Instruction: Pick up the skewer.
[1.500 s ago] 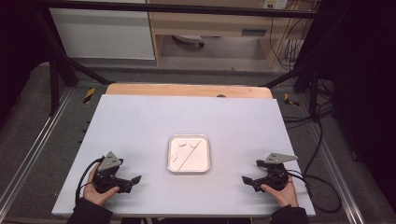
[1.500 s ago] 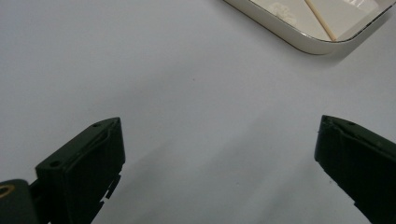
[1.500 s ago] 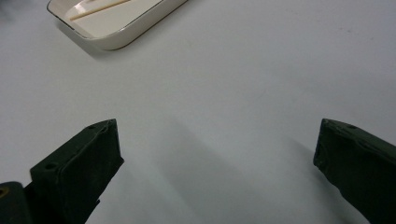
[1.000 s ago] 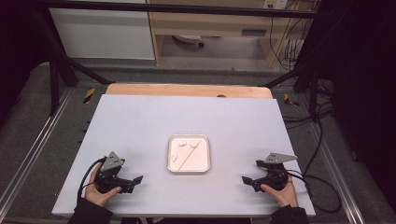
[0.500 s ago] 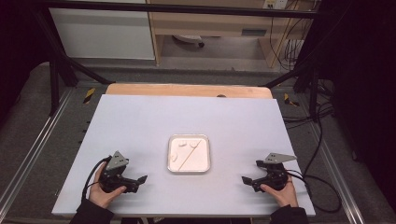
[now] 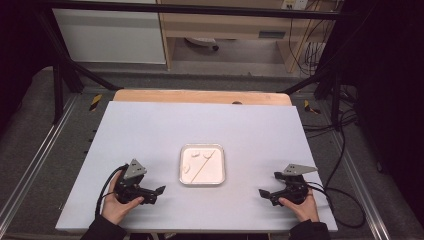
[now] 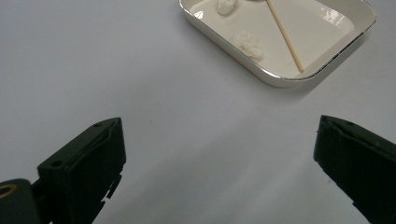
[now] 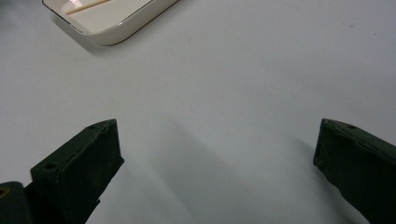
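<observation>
The white bench [image 6: 150,130] carries everything here, and a strip of bare wood shows along its far edge. Near the middle of its near half sits a shallow white tray [image 6: 202,181] with rounded corners and a thin metallic rim. In the tray lie a thin wooden stick [image 6: 202,165], set slantwise from the far right corner toward the near left, and small white lumps [image 6: 194,153] to the stick's left; the left gripper view shows 2 of them clearly, 1 near the tray's edge [image 7: 248,43] and 1 farther in, both just beside the stick [image 7: 285,35] without clearly touching it. A third pale piece in the high view is too small to make out.

The left claw [image 6: 153,194] rests low on the bench to the left of the tray, held in the person's left hand [image 6: 116,204], its tips turned right toward the tray and well apart from it. Its jaws stand wide apart with nothing between them but bare bench, as the left gripper view confirms.

The right claw [image 6: 264,194] lies to the right of the tray, gripped by the right hand [image 6: 300,205], tips pointing left. Its jaws are likewise spread wide and hold nothing. In the right gripper view the tray's corner [image 8: 109,37] sits at the upper left, well ahead of the jaws.
</observation>
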Demonstrator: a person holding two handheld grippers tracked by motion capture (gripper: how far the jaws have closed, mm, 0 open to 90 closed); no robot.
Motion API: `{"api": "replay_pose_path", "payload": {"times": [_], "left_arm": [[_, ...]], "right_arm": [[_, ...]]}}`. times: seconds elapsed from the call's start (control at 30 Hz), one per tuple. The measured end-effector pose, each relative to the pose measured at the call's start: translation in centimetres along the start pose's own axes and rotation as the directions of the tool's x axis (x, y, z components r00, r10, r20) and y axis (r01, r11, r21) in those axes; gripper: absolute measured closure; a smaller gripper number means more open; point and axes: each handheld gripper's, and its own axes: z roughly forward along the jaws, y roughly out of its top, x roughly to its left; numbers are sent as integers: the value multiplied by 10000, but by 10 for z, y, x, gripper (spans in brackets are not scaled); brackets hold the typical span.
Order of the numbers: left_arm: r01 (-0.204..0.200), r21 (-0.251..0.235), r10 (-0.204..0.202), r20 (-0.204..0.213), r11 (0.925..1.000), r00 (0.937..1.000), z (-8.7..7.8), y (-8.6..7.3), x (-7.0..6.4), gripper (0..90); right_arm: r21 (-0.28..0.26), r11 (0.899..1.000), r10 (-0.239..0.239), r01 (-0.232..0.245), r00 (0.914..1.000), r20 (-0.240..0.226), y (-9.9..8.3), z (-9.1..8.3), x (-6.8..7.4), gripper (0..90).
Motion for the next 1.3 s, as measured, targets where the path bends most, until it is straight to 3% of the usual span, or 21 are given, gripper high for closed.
{"api": "replay_pose_path", "payload": {"times": [0.83, 1.3], "left_arm": [[-351, 312, 349, 65, 9989, 9994, 32, 45, -33, 31], [-184, 627, 182, 28, 9979, 9998, 58, 69, -51, 129]], "right_arm": [[27, 10000, -57, 57, 10000, -18, 0, 0, 0, 15], [29, 10000, -67, 67, 10000, -44, 0, 0, 0, 15]]}}
